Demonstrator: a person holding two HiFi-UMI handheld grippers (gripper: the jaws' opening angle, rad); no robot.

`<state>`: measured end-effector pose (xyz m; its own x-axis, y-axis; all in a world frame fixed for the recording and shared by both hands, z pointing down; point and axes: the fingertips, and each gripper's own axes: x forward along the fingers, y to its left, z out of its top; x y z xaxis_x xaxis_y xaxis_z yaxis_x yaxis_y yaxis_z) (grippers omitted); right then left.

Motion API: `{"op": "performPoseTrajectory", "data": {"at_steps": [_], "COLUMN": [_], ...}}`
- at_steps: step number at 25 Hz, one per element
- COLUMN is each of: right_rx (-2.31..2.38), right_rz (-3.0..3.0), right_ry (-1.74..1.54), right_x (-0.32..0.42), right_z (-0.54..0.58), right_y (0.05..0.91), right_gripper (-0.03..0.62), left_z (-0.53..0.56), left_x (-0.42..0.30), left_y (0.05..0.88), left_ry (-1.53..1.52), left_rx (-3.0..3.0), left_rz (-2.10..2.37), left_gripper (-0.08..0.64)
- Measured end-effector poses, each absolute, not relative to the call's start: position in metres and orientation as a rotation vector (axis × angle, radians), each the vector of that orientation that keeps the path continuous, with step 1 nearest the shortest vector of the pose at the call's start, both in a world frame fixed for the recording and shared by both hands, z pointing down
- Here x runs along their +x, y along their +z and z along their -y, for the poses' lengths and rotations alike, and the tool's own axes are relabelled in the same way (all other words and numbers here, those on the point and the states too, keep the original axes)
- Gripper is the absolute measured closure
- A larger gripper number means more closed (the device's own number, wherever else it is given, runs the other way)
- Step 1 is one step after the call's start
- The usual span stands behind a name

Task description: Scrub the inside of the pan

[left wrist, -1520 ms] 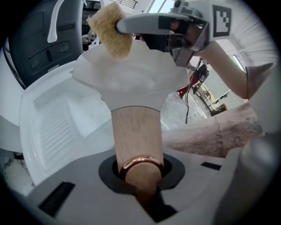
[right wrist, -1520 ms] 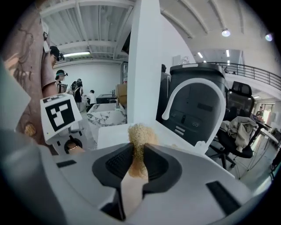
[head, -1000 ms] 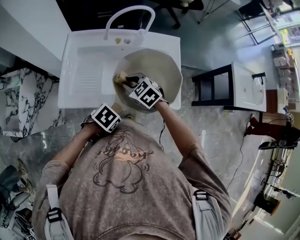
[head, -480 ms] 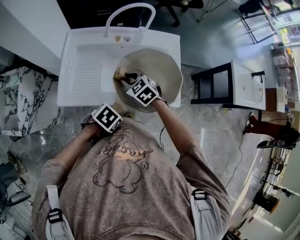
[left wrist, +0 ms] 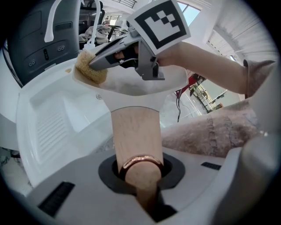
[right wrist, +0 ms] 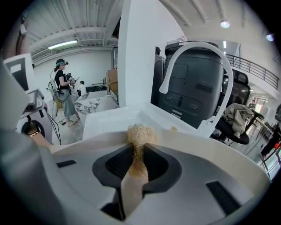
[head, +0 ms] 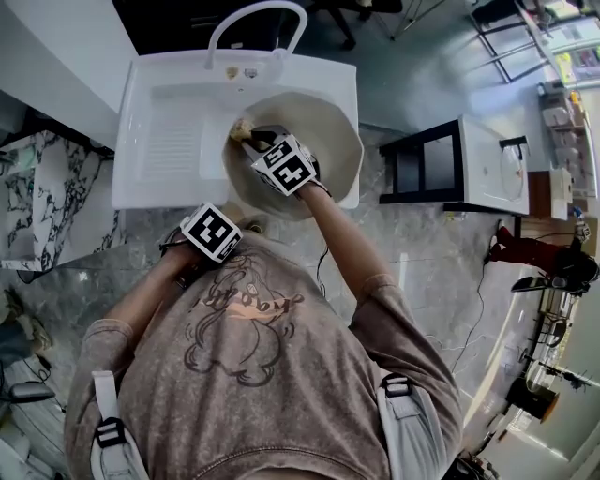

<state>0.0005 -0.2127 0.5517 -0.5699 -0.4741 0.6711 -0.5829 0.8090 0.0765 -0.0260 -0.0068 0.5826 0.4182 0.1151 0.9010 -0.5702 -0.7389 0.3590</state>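
A cream pan (head: pixel 319 131) sits tilted over the right part of the white sink (head: pixel 169 94). Its wooden handle (left wrist: pixel 135 145), with a copper ring at the end, is clamped in my left gripper (left wrist: pixel 140 193); that gripper (head: pixel 202 246) shows near the sink's front edge. My right gripper (head: pixel 258 141) is inside the pan, shut on a tan sponge (head: pixel 242 128) pressed against the pan's far left rim. The sponge (right wrist: pixel 139 136) bulges out between the jaws of the right gripper (right wrist: pixel 136 169). In the left gripper view the sponge (left wrist: pixel 90 70) rests on the pan rim (left wrist: pixel 131 85).
A white arched faucet (head: pixel 253 23) rises at the sink's back edge. The sink's ribbed drainboard (head: pixel 169 150) lies left of the pan. A black-framed white table (head: pixel 469 164) stands to the right. Marble counter (head: pixel 37 206) is at left. A person (right wrist: pixel 63 88) stands far off.
My right gripper has slid the sponge away from me, up along the pan's left rim toward the faucet. The left gripper and handle have stayed put.
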Motion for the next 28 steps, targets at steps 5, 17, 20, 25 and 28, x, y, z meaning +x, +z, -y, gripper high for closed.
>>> {"op": "performPoseTrajectory", "data": {"at_steps": [5,17,20,25,28], "right_rx": [0.828,0.979,1.020,1.008,0.972], "right_rz": [2.264,2.184,2.150,2.080,2.044], "right_ry": [0.178,0.149,0.149,0.118,0.115], "right_x": [0.005,0.034,0.048,0.071,0.082], "right_z": [0.229,0.265,0.275,0.277,0.276], "right_y": [0.546,0.539,0.535,0.532,0.532], "right_gripper": [0.506,0.508,0.508,0.508,0.508], "left_z": [0.005,-0.002,0.000,0.001,0.001], "left_x": [-0.027,-0.030,-0.032,-0.032,-0.031], "left_y": [0.581,0.578,0.578,0.580,0.581], "left_ry": [1.346,1.322,1.320,1.326,1.333], "left_rx": [2.028,2.017,2.016,2.018,2.022], "left_rz": [0.398,0.412,0.416,0.404,0.387], "left_gripper": [0.502,0.500,0.500,0.500,0.500]}}
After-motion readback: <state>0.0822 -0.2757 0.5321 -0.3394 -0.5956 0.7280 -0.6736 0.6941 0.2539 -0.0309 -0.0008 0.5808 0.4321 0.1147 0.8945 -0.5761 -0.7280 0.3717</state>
